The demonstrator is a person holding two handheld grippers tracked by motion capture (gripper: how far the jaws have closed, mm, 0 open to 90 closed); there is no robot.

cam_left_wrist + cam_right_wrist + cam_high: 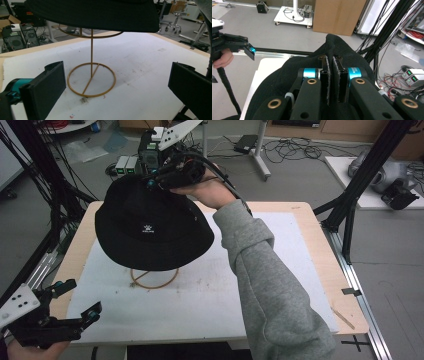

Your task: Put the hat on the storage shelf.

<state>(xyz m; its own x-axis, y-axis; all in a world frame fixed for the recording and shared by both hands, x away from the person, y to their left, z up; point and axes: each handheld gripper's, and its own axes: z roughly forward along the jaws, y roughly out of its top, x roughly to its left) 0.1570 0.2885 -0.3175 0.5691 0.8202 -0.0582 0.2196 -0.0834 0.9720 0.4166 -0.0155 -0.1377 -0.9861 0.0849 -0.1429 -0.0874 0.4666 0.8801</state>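
On the front of the black hat [150,227] you can see a small white emblem with a line of white lettering under it, too small to read. The blue ring on your right gripper [330,75] carries tiny white print, also illegible. The small units [412,75] on the floor show green lit displays whose digits you cannot make out.

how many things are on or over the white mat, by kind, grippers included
hat: 1
wire hat stand: 1
grippers: 2, the left gripper with jaws apart, the right gripper pinching the hat's crown
total: 4
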